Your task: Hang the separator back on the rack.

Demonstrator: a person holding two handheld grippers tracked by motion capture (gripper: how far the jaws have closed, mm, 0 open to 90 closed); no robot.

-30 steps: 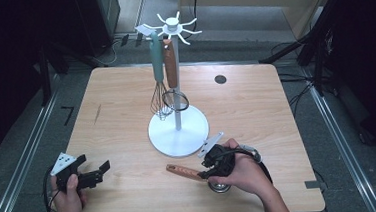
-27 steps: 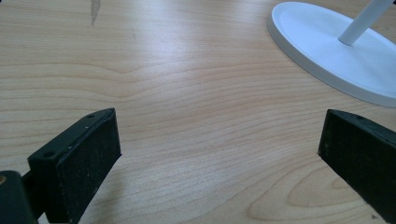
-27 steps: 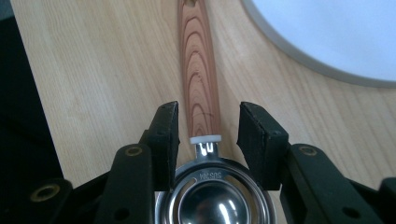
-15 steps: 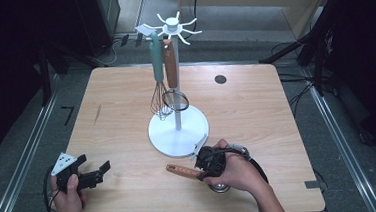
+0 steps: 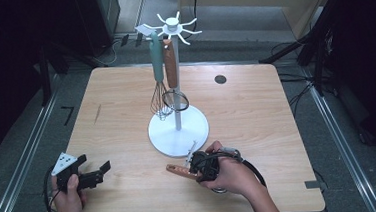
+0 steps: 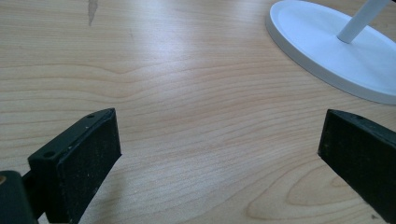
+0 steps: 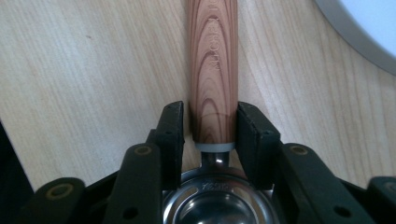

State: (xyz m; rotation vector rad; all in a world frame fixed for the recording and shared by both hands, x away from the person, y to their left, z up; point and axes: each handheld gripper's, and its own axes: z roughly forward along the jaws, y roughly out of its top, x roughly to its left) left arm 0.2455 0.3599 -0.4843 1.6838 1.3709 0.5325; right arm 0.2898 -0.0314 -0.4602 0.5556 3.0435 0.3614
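Right hand (image 5: 233,175) covers most of the right gripper (image 5: 200,166); the utensil's metal bowl is cut off at the bottom edge of the right gripper view, its type unclear. Jaws clamped on the wooden handle (image 7: 212,70), close to its metal collar. The utensil lies flat on the table (image 5: 256,111), near edge, just beside the white stand base (image 5: 170,137). A whisk (image 5: 160,100) hangs on the stand. Left gripper (image 5: 94,175) sits low at the near-left corner, jaws spread wide over bare wood.

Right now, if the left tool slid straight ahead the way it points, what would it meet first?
Bare table first; the left tool is open and aims past the white stand base, which lies to the right of its line. Depth is uncertain.
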